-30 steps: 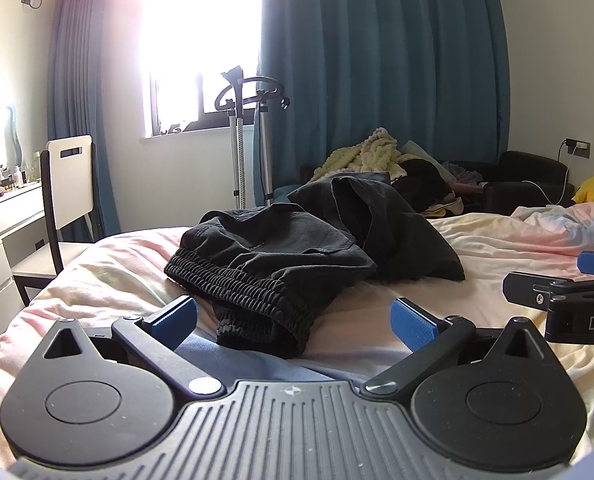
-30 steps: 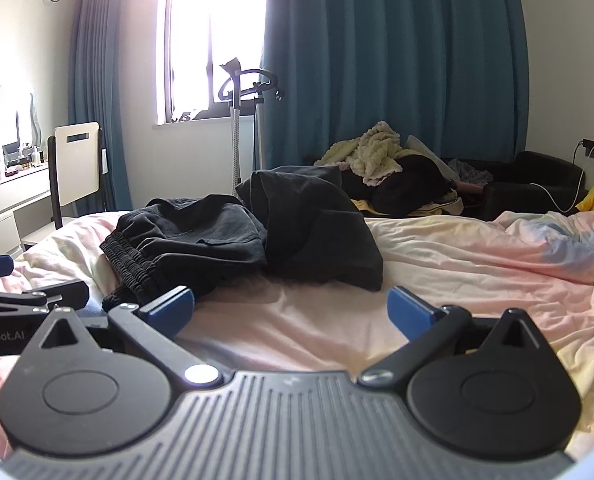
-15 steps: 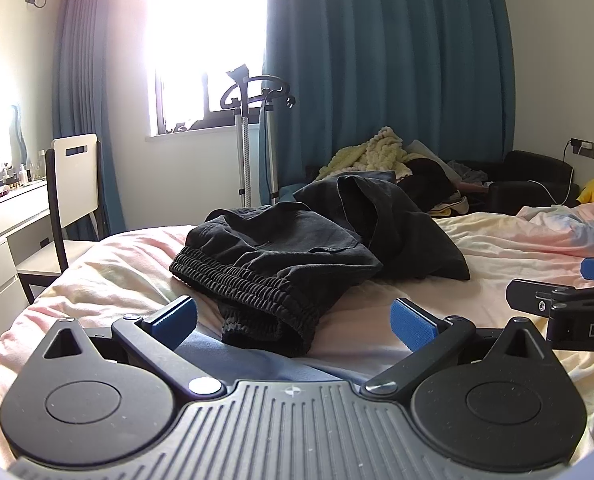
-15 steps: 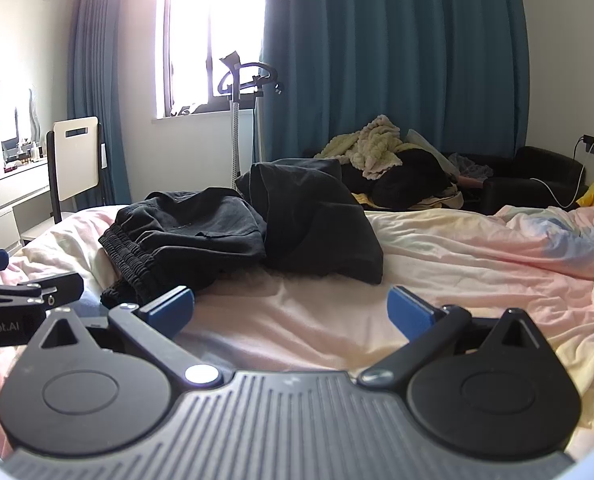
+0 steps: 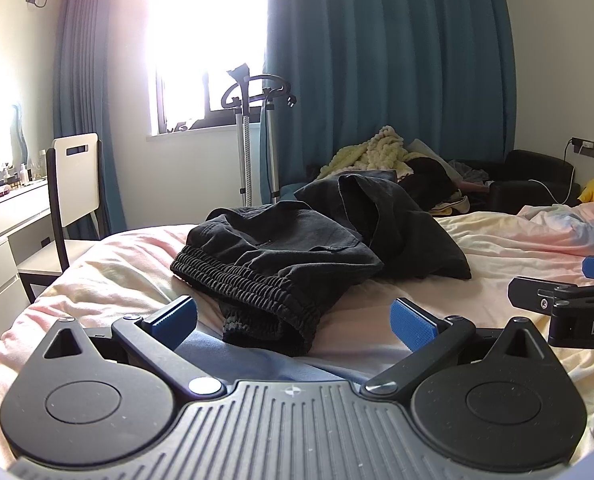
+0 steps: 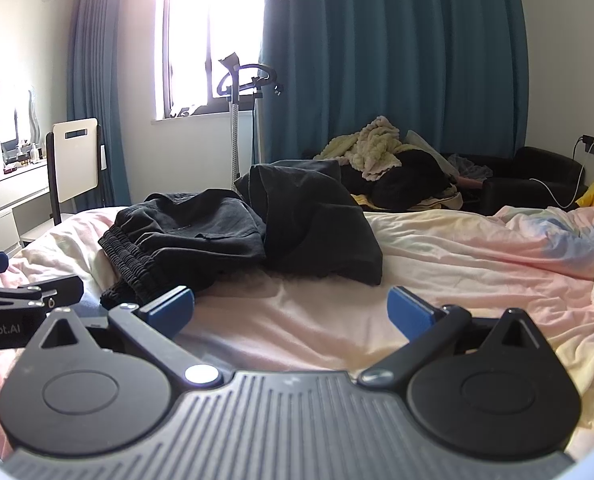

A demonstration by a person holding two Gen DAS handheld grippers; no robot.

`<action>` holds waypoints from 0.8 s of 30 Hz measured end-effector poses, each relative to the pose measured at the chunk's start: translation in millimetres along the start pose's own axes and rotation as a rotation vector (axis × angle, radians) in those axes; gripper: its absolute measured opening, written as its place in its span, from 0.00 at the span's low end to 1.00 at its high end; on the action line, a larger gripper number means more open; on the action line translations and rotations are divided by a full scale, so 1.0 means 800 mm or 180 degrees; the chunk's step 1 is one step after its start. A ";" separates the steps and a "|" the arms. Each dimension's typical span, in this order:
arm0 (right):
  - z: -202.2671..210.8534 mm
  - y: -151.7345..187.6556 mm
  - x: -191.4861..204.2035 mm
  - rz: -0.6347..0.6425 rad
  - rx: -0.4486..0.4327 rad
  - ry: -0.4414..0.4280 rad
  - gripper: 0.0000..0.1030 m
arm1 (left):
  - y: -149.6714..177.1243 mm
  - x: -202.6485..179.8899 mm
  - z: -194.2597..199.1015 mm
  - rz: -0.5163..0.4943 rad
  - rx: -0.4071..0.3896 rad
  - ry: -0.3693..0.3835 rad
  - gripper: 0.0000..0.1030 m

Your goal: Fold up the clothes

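**Black trousers lie crumpled on the bed**

We see the pastel-sheeted bed (image 5: pixel 497 248) carrying the rumpled black trousers (image 5: pixel 297 248), their elastic waistband nearest us. Our left gripper (image 5: pixel 293 322) hovers just before that waistband, jaws spread wide, holding nothing. Our right gripper (image 6: pixel 291 308) is equally wide and empty, over bare sheet.

Rumpled black trousers (image 6: pixel 233 236) beyond parted tongs (image 6: pixel 291 312)
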State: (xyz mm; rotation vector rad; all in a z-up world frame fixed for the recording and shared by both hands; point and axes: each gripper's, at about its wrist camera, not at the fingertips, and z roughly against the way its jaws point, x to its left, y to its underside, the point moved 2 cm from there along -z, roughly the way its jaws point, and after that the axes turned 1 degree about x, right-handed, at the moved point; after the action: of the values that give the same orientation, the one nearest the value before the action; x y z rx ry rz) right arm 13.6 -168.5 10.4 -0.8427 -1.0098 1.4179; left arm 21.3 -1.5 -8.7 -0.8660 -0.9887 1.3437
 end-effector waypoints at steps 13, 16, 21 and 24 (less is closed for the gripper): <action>0.001 0.000 0.000 0.0001 -0.0006 0.0002 1.00 | 0.002 0.002 0.003 -0.0003 -0.0012 0.0016 1.00; 0.003 0.000 0.000 -0.0001 -0.0008 0.0002 1.00 | 0.002 0.002 0.003 -0.0002 -0.0012 0.0020 1.00; 0.002 0.000 0.001 -0.0005 -0.0005 0.0001 1.00 | 0.002 0.003 0.003 -0.0002 -0.0013 0.0036 1.00; 0.003 0.000 0.001 -0.0009 -0.0012 0.0003 1.00 | 0.002 0.003 0.005 0.0016 -0.0039 0.0101 1.00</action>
State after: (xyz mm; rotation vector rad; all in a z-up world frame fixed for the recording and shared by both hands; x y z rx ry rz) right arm 11.6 -167.7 11.6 -0.8444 -1.0130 1.4135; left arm 16.9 1.0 -8.3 -0.8970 -0.9716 1.3257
